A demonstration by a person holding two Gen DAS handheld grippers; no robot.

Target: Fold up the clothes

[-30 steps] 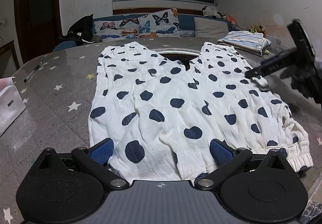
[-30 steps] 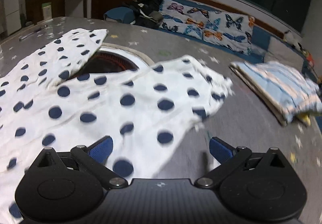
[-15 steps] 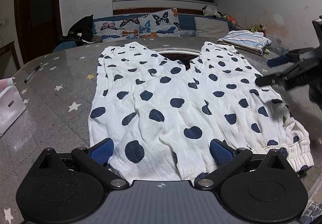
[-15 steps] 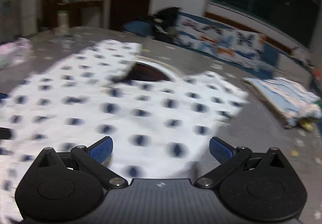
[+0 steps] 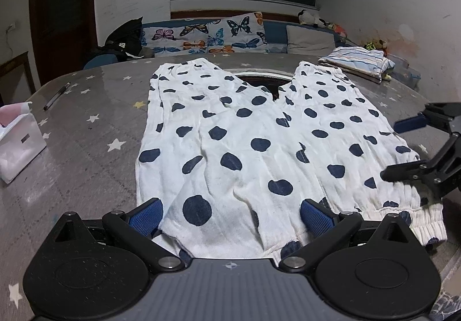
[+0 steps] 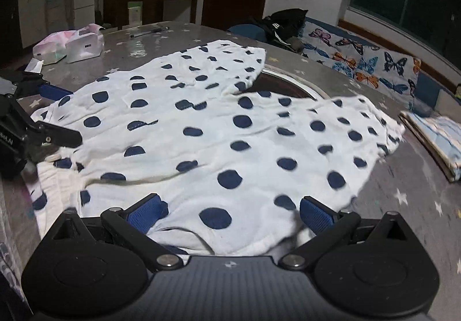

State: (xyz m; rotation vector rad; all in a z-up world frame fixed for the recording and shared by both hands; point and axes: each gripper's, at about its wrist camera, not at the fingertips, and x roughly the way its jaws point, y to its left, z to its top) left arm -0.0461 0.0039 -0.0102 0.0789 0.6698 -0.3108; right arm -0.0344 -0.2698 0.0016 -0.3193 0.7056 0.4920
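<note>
White trousers with navy dots (image 5: 253, 145) lie spread flat on the grey star-patterned table (image 5: 86, 165), legs pointing away. My left gripper (image 5: 230, 217) is open, its blue fingers (image 5: 145, 215) straddling the near waistband edge. At the right edge of this view my right gripper (image 5: 403, 148) is open beside the trousers' right side near the waistband. In the right wrist view the trousers (image 6: 230, 133) fill the middle and the right gripper (image 6: 230, 214) stands open over their side hem. The left gripper (image 6: 57, 113) shows open at the far left.
A folded striped garment (image 5: 357, 61) lies at the table's far right. On the left edge sits a white pouch (image 5: 17, 145), with a pen (image 5: 56, 96) behind it. A dark round recess (image 5: 259, 80) shows between the legs. A sofa with butterfly cushions (image 5: 207, 35) stands behind.
My right gripper has swung from the far leg end back toward the waistband side and dropped lower. The left gripper and the trousers have stayed put.
</note>
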